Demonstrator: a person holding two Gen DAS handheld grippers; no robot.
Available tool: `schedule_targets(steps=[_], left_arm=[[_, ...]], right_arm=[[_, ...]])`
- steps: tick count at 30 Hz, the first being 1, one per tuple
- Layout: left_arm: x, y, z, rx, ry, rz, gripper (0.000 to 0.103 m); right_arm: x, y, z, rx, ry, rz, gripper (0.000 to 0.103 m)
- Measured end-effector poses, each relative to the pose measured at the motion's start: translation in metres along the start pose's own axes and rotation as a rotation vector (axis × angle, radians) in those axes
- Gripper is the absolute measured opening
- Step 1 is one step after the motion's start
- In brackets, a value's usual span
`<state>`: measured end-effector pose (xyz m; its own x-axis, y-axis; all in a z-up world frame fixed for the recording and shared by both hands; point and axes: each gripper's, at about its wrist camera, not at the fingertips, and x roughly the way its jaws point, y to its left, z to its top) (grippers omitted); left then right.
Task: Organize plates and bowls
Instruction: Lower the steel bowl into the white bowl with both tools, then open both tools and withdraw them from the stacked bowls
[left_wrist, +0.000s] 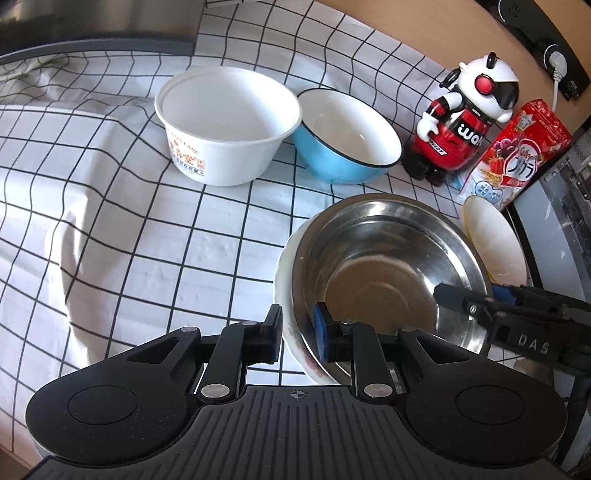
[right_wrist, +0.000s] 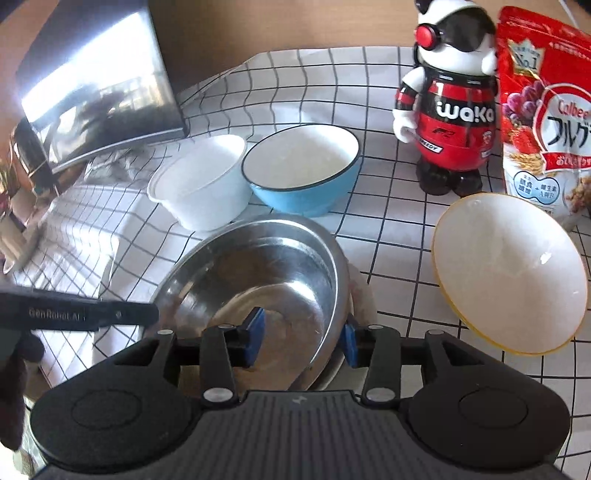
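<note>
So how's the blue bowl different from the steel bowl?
The blue bowl has a white inside and a dark rim; the steel bowl is bare shiny metal. The blue bowl stands directly on the cloth; the steel bowl sits nested in a white dish. The steel bowl looks wider. Both are upright and empty.

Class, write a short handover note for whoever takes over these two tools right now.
Left tool: straddles the rims of the steel bowl and the white dish beneath it; grip unclear.
Right tool: open, astride the steel bowl's rim.
Done: steel bowl nested in white dish.
Left: paper tub, blue bowl and yellow-rimmed bowl sit unstacked on the checked cloth.
</note>
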<state>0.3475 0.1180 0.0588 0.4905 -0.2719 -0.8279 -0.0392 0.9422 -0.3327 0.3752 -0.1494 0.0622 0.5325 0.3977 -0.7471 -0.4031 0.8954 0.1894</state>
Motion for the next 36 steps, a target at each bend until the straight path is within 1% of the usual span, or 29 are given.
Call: schedule_targets(steps=[2,5,7,8,9,10,14,17,22,25,26,27,28,30,31,32,33,34,36], left_arm=[[0.0,0.001,0.0,-0.005,0.0,-0.019,0.025],[-0.001,-0.001,0.0,0.002,-0.001,-0.014,0.024],[-0.001,-0.001,0.0,0.0,-0.002,-0.013,0.024],[-0.001,-0.001,0.0,-0.001,-0.002,-0.013,0.024],[-0.001,-0.001,0.0,-0.001,-0.003,-0.013,0.024],[-0.001,-0.002,0.0,0.0,-0.003,-0.013,0.024],[-0.001,-0.002,0.0,0.003,-0.003,-0.011,0.024],[-0.001,-0.002,0.0,0.003,-0.01,-0.007,0.024],[-0.002,-0.003,0.002,0.013,-0.007,-0.001,0.024],[-0.005,-0.006,0.004,0.034,-0.009,0.01,0.022],[-0.007,-0.008,0.005,0.044,-0.015,0.013,0.022],[-0.009,-0.01,0.008,0.054,-0.022,0.014,0.022],[-0.012,-0.013,0.011,0.064,-0.031,0.013,0.022],[-0.02,-0.019,0.018,0.088,-0.064,-0.006,0.022],[-0.025,-0.024,0.023,0.101,-0.088,-0.029,0.022],[-0.03,-0.029,0.028,0.113,-0.113,-0.058,0.022],[-0.035,-0.036,0.034,0.126,-0.136,-0.094,0.022],[-0.039,-0.043,0.039,0.14,-0.153,-0.129,0.022],[-0.04,-0.063,0.051,0.172,-0.156,-0.192,0.022]], right_arm=[[-0.004,0.0,0.001,-0.008,-0.031,-0.04,0.047],[-0.012,-0.004,0.003,0.008,-0.081,-0.077,0.047],[-0.013,-0.006,0.004,0.009,-0.092,-0.093,0.041],[-0.011,-0.007,0.004,0.007,-0.081,-0.1,0.033],[-0.009,-0.008,0.005,0.007,-0.069,-0.103,0.029],[-0.007,-0.009,0.004,0.01,-0.056,-0.103,0.028],[0.007,-0.011,-0.005,0.021,0.01,-0.121,0.028],[0.009,-0.013,-0.011,0.039,0.023,-0.108,0.028],[0.006,-0.011,-0.012,0.028,0.019,-0.12,0.028],[-0.006,-0.011,-0.01,0.024,-0.033,-0.129,0.029],[-0.011,-0.013,-0.009,0.027,-0.057,-0.129,0.031],[-0.018,-0.016,-0.007,0.034,-0.088,-0.13,0.038],[-0.026,-0.017,-0.006,0.042,-0.127,-0.137,0.042],[-0.044,-0.022,-0.004,0.056,-0.234,-0.174,0.058],[-0.054,-0.026,-0.004,0.063,-0.296,-0.2,0.062],[-0.062,-0.029,-0.003,0.068,-0.346,-0.227,0.068],[-0.07,-0.033,-0.001,0.069,-0.384,-0.264,0.073],[-0.076,-0.037,0.001,0.061,-0.392,-0.293,0.073],[-0.086,-0.048,0.007,0.05,-0.369,-0.317,0.073]])
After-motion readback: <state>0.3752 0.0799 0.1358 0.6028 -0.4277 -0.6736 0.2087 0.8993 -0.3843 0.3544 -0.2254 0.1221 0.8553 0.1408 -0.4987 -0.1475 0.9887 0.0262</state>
